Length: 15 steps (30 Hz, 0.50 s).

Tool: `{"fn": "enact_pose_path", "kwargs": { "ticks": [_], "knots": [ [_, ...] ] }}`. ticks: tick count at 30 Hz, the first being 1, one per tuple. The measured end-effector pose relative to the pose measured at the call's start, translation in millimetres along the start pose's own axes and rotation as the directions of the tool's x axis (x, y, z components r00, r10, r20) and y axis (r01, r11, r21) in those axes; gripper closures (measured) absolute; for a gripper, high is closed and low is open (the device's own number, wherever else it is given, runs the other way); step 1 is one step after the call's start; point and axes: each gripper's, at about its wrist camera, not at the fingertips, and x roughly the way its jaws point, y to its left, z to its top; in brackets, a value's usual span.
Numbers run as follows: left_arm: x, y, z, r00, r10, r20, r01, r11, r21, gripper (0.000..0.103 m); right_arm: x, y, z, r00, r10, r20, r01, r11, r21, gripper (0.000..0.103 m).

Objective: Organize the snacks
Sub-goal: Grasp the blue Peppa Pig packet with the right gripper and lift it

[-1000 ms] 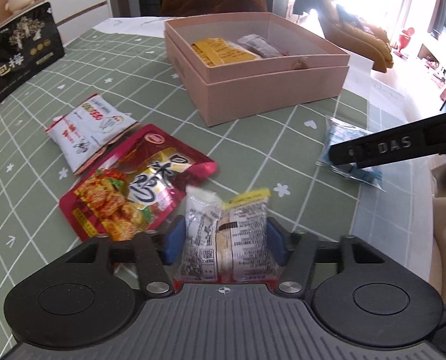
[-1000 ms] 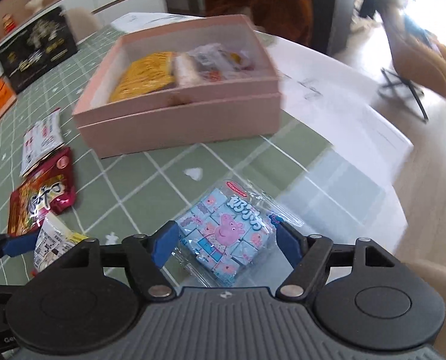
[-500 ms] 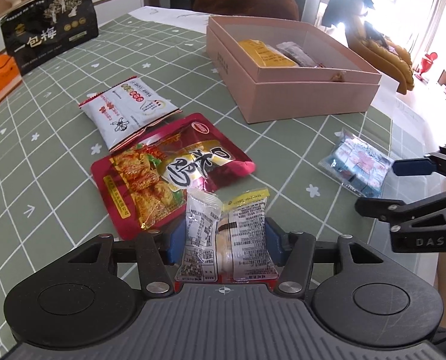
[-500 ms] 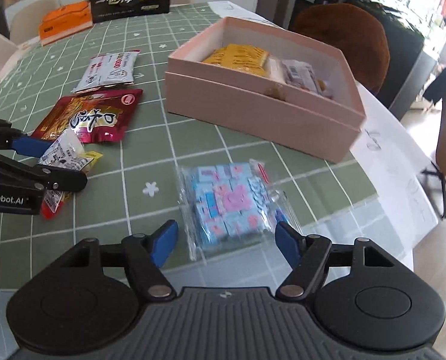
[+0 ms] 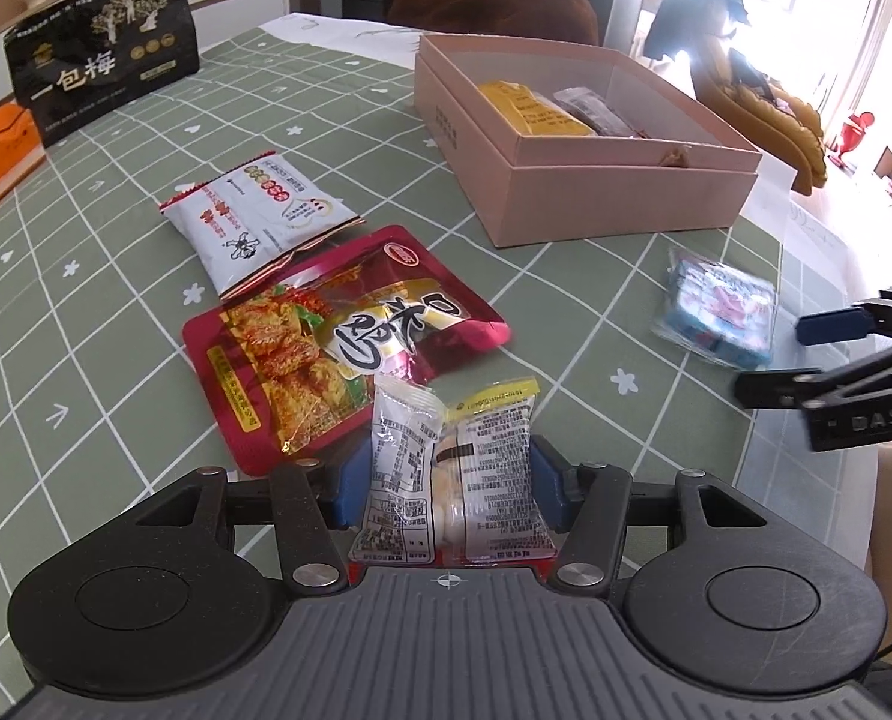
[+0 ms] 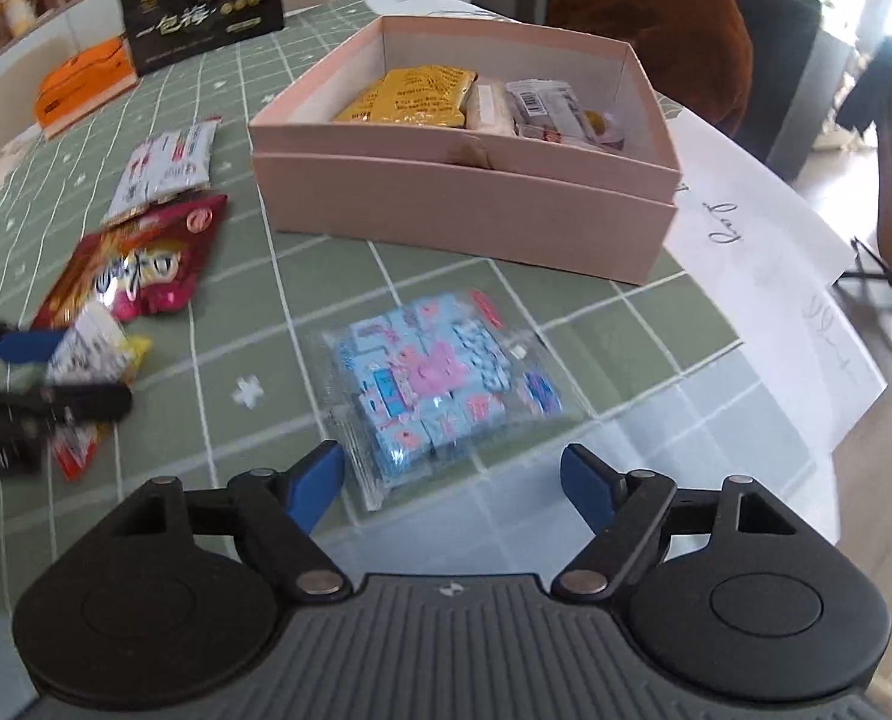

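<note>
The left gripper pinches a clear snack packet above the counter. The right gripper is spreading its jaws, clear of the blue candy pack lying just beyond. The pink box sits farther back, snacks inside.

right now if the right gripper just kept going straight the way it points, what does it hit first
Most likely the blue candy pack, lying flat on the green tablecloth just ahead of the right gripper, whose jaws are opening with nothing between them. The pink box sits farther along. Depth is hard to judge.

Black gripper — blue pads
</note>
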Motion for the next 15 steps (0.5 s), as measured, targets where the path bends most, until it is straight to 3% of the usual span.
{"fn": "enact_pose_path", "kwargs": {
  "ticks": [3, 7, 11, 15],
  "knots": [
    [0.1, -0.9, 0.3, 1.000, 0.004, 0.000, -0.004, 1.000, -0.001, 0.043, -5.1, -17.8, -6.1, 1.000, -0.031, -0.001, 0.031, 0.999, -0.009, 0.024],
    [0.0, -1.5, -0.3, 1.000, 0.009, 0.002, -0.009, 1.000, 0.003, 0.043, -8.5, -38.2, -3.4, 0.999, -0.035, -0.032, 0.038, 0.994, 0.098, 0.024],
    [0.4, -2.7, 0.0, 1.000, 0.015, 0.001, -0.015, 1.000, 0.005, 0.043, -15.7, -32.2, 12.6, 0.999, 0.026, 0.040, -0.035, 0.973, 0.226, 0.024],
    [0.1, -1.3, -1.1, 1.000, 0.013, 0.008, -0.013, 1.000, -0.011, 0.043, 7.6, -12.7, 35.7, 1.000, 0.021, 0.011, -0.023, 0.960, 0.278, 0.024]
  ]
}}
